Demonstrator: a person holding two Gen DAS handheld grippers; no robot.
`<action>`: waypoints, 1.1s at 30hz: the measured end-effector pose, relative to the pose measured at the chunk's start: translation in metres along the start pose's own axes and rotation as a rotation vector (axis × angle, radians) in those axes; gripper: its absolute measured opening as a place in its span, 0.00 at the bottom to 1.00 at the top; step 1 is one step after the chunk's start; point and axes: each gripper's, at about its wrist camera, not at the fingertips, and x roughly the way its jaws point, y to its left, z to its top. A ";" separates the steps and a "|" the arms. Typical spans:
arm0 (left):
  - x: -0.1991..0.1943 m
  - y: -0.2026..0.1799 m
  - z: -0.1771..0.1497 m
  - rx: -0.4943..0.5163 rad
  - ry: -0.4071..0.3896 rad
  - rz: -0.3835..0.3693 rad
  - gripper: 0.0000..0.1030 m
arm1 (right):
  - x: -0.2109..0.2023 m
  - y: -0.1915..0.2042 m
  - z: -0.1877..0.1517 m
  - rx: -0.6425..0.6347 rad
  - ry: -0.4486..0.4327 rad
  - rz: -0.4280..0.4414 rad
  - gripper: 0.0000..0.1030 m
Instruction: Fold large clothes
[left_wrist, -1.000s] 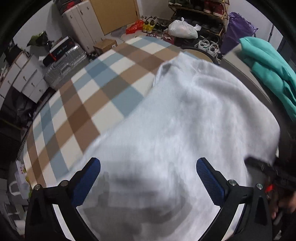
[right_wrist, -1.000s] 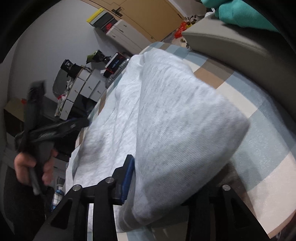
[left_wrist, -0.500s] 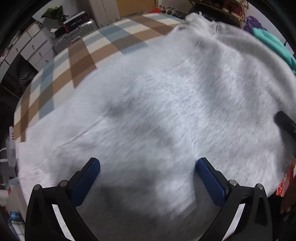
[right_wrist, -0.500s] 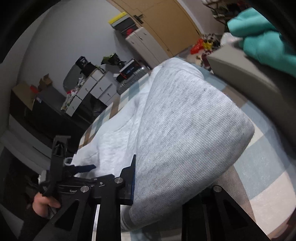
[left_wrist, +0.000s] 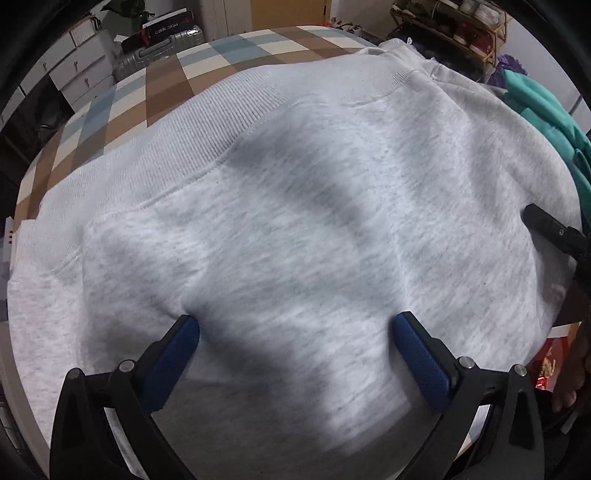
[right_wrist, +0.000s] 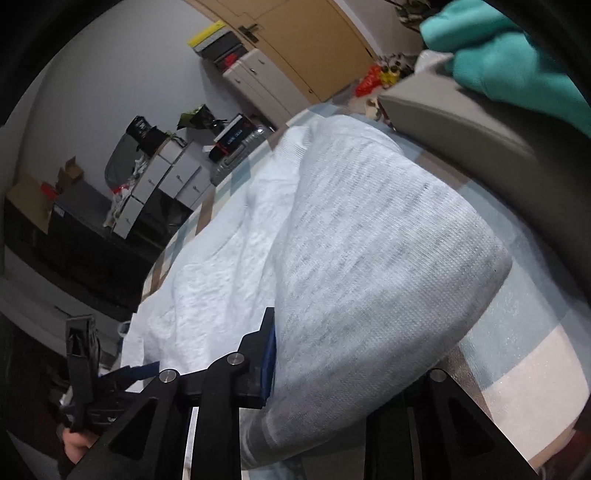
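A light grey sweatshirt (left_wrist: 303, 206) lies spread over the checked table (left_wrist: 207, 62), its ribbed hem toward the far left. My left gripper (left_wrist: 295, 332) is open, its blue pads (left_wrist: 173, 354) wide apart and close over the cloth. My right gripper (right_wrist: 332, 354) is shut on a thick fold of the sweatshirt (right_wrist: 369, 258) at its right edge and holds it off the table. The right gripper's tip also shows at the right edge of the left wrist view (left_wrist: 550, 229). The left gripper also shows low left in the right wrist view (right_wrist: 85, 369).
A teal garment (left_wrist: 543, 107) lies on a grey surface (right_wrist: 461, 122) to the right of the table. Drawers and suitcases (left_wrist: 162, 33) stand beyond the table's far left. A shoe rack (left_wrist: 454, 22) stands at the back right.
My left gripper has come down and forward over the sweatshirt, which now fills its view. My right gripper has kept hold of the fold and tilted slightly.
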 end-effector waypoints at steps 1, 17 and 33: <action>0.001 -0.001 0.002 0.001 0.001 0.001 1.00 | 0.000 0.001 0.001 -0.009 -0.002 0.004 0.24; -0.001 -0.071 0.072 0.110 -0.079 -0.105 0.97 | -0.069 0.055 0.029 -0.520 -0.228 -0.218 0.21; 0.002 -0.052 0.047 -0.010 -0.100 -0.102 0.98 | -0.058 0.087 0.013 -0.717 -0.241 -0.262 0.20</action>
